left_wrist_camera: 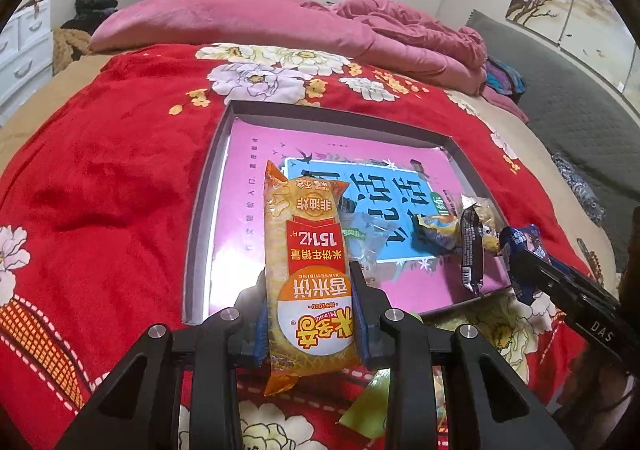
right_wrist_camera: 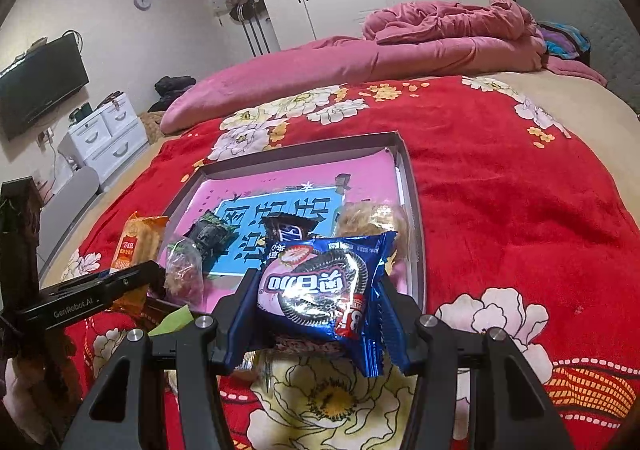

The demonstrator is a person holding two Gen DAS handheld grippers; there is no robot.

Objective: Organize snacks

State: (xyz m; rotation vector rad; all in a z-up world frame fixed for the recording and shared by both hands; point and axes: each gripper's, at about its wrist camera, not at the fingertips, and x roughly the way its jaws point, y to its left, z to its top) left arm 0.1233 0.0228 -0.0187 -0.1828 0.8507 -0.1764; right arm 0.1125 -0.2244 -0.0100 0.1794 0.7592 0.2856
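Observation:
My left gripper (left_wrist_camera: 310, 290) is shut on a long orange rice-cracker packet (left_wrist_camera: 310, 262), held over the near edge of a shallow grey box (left_wrist_camera: 200, 218) with a pink and blue lining. My right gripper (right_wrist_camera: 316, 294) is shut on a blue cookie packet (right_wrist_camera: 320, 290), held at the box's near right corner (right_wrist_camera: 412, 210). Inside the box lie a dark chocolate packet (right_wrist_camera: 288, 230), a clear bag (right_wrist_camera: 184, 270), a dark green wrapped snack (right_wrist_camera: 210, 236) and a pale puffy snack (right_wrist_camera: 368, 218). The left gripper and its orange packet (right_wrist_camera: 136, 246) show at the left of the right wrist view.
The box rests on a red floral blanket (left_wrist_camera: 112, 170) on a bed. A pink quilt (left_wrist_camera: 280, 26) is piled at the far end. A green wrapper (left_wrist_camera: 368, 398) lies on the blanket near me. White drawers (right_wrist_camera: 104, 138) and a wall television (right_wrist_camera: 40, 86) stand at the left.

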